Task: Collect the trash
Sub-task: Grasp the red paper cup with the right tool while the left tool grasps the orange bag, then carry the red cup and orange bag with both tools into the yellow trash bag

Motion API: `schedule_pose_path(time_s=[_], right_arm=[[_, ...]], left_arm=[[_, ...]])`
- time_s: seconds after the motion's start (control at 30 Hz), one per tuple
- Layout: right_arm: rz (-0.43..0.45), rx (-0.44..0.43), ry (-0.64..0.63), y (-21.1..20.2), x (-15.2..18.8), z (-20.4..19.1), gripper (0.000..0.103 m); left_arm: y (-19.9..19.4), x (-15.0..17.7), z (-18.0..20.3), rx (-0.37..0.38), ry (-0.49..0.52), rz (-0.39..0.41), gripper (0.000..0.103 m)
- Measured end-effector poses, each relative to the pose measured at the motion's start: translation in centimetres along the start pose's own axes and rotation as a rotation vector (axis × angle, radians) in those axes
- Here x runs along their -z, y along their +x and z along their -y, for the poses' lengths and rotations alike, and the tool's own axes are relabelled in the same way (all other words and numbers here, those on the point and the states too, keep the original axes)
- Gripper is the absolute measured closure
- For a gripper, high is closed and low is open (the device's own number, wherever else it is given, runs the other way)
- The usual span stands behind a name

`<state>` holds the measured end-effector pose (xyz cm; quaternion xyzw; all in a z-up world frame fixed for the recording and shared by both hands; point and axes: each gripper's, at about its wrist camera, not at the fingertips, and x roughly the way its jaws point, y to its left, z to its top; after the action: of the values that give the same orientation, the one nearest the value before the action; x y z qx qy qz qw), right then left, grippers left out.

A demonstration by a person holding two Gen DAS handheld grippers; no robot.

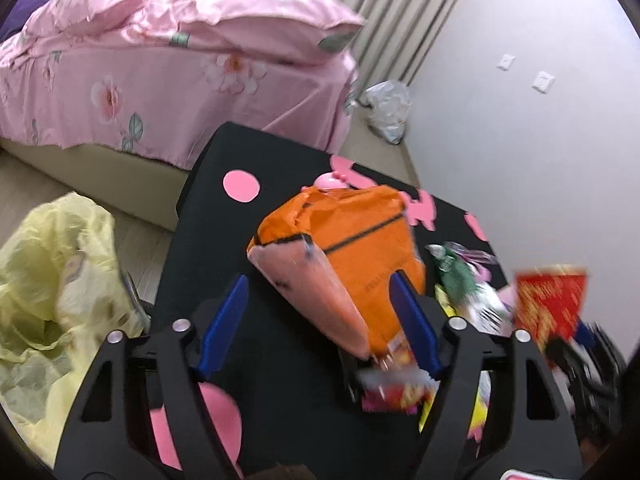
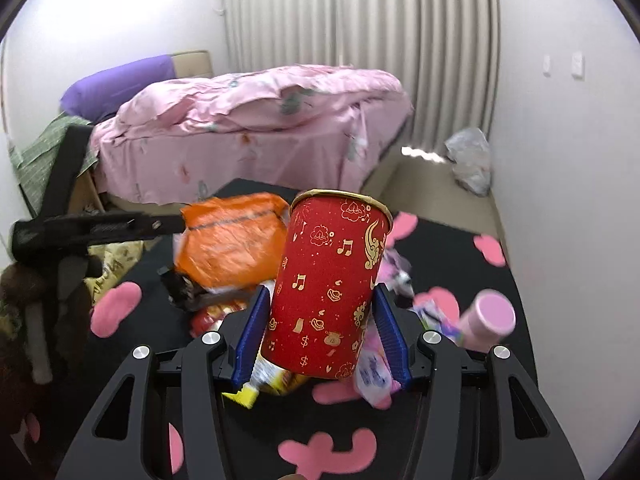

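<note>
Red can (image 2: 332, 284) between fingers (image 2: 252, 336), base hidden.

L gripper (image 1: 320, 308): jaws spread wide, blue pads angled outward, an orange bag (image 1: 360, 248) between them; whether the pads touch it can't be told. R gripper (image 2: 320, 332): blue pads pressed on both sides of a red can (image 2: 332, 280), held tilted, clear of the surface.

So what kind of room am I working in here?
Most likely a bedroom. There is a bed with pink flowered bedding and a purple pillow, long pleated curtains behind it, and a black rug with pink shapes on the floor where the trash lies.
</note>
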<state>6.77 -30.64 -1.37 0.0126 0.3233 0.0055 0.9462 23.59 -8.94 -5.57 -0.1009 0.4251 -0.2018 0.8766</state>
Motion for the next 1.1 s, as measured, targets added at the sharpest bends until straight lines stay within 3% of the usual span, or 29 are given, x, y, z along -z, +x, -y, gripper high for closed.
schedule_pose_path(time_s=[0.17, 0.2, 0.27, 0.37, 0.47, 0.57, 0.7, 0.8, 0.93, 1.1], right_arm=[[0.009, 0.037, -0.001, -0.1, 1.2, 0.7, 0.053], [0.012, 0.039, 0.0, -0.2, 1.3, 0.8, 0.053], [0.014, 0.039, 0.007, -0.1, 1.3, 1.0, 0.053], [0.025, 0.036, 0.03, -0.3, 1.2, 1.4, 0.053], [0.048, 0.034, 0.035, -1.0, 0.9, 1.5, 0.053], [0.075, 0.031, 0.023, -1.9, 0.3, 1.2, 0.053], [0.102, 0.024, 0.012, -2.7, -0.6, 0.5, 0.053], [0.125, 0.011, 0.008, -3.5, -1.0, -0.1, 0.053], [0.154, 0.018, -0.009, -4.5, -1.6, -1.0, 0.053], [0.17, 0.032, -0.008, -5.6, -1.8, -1.1, 0.052]], left_arm=[[3.5, 0.2, -0.3, 0.037, -0.066, -0.095, 0.054], [3.5, 0.3, -0.4, 0.042, -0.068, -0.094, 0.057], [3.0, 0.4, -0.2, 0.053, -0.066, -0.077, 0.073], [1.1, 0.2, 0.3, 0.067, -0.059, -0.029, 0.084], [-2.2, 0.2, 1.3, 0.034, -0.002, 0.054, 0.086], [-6.5, 0.9, 2.4, -0.052, 0.092, 0.15, 0.086], [-10.5, 1.2, 2.6, -0.105, 0.135, 0.235, 0.086], [-12.9, 1.2, 1.5, -0.075, 0.105, 0.256, 0.086], [-14.4, 0.7, -0.6, 0.037, 0.016, 0.24, 0.086], [-15.6, 0.7, -0.4, 0.079, 0.012, 0.251, 0.086]])
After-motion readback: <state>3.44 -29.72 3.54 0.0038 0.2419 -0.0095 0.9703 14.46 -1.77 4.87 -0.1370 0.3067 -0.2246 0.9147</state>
